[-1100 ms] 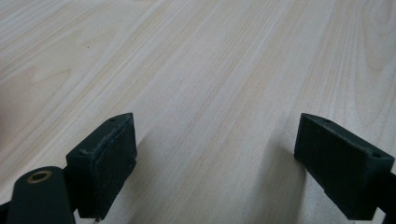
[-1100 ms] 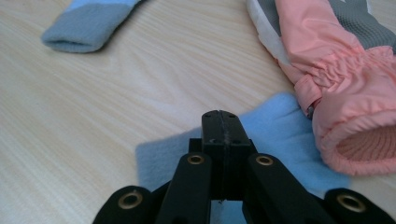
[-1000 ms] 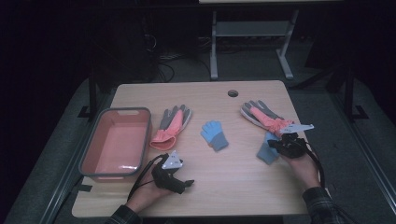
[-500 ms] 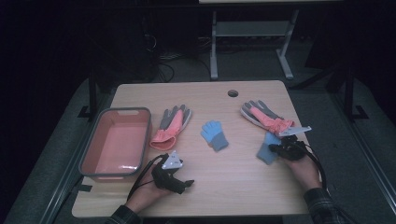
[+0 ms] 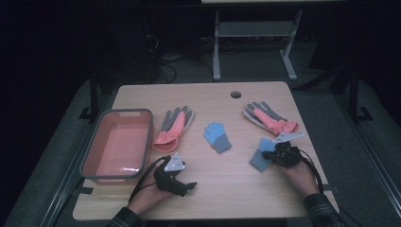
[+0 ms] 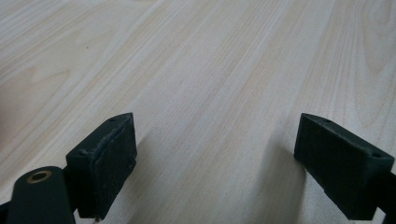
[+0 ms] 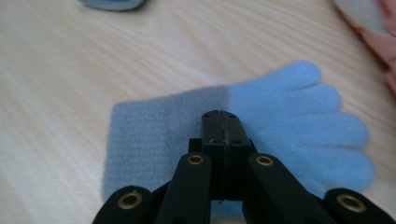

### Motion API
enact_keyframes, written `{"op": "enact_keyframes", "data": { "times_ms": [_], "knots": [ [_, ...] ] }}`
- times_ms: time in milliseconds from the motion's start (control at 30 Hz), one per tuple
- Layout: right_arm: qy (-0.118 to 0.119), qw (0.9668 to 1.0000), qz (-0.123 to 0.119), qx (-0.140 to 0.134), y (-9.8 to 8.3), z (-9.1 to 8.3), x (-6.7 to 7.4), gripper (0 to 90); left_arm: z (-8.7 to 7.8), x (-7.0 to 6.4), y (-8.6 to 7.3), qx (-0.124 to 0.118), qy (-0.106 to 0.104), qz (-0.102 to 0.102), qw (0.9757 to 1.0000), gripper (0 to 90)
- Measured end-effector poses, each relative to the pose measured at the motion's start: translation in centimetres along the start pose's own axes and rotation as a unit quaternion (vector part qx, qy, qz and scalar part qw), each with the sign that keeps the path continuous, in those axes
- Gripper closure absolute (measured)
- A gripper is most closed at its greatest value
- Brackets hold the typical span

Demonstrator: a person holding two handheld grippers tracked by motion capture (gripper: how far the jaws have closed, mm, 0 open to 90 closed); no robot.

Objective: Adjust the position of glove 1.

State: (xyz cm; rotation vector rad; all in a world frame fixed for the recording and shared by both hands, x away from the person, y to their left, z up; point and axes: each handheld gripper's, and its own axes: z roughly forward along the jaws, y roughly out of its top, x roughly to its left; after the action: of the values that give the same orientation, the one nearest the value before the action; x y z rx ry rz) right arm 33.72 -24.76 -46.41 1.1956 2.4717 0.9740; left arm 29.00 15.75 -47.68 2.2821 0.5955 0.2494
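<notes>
My right gripper [image 5: 267, 154] [image 7: 225, 116] is shut, its tips over the middle of a light blue knit glove [image 5: 258, 160] [image 7: 289, 116] lying flat on the table's right side. No fabric shows between the closed jaws. A second blue glove [image 5: 217, 137] [image 7: 112, 3] lies at the table's centre. My left gripper [image 5: 188, 185] [image 6: 215, 163] rests open near the front edge, with bare wood between its jaws. Two pink and grey work gloves lie on the table, one left of centre [image 5: 172, 127] and one at the right rear [image 5: 270, 118] [image 7: 373, 28].
A pink bin [image 5: 118, 113] with a grey rim stands at the table's left side, nothing inside it. A round cable hole [image 5: 235, 94] sits near the far edge. Beyond the table stands a metal frame [image 5: 250, 42] on a dark floor.
My right gripper has shifted slightly left and toward the front, over the blue glove. The left gripper has stayed where it was.
</notes>
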Motion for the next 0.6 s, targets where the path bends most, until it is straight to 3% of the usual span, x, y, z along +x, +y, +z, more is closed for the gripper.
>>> {"op": "enact_keyframes", "data": {
  "times_ms": [167,600],
  "knots": [
    [0.016,0.9994,-0.029,0.004,0.5,0.4,1.7,90.0,0.0,0.0,0.0,0.000,0.000,0.000,1.0000,12.3],
    [0.054,0.9963,-0.065,0.014,1.2,1.2,5.1,90.0,0.0,0.0,0.0,0.000,0.000,-0.001,1.0000,12.4]
  ]
}}
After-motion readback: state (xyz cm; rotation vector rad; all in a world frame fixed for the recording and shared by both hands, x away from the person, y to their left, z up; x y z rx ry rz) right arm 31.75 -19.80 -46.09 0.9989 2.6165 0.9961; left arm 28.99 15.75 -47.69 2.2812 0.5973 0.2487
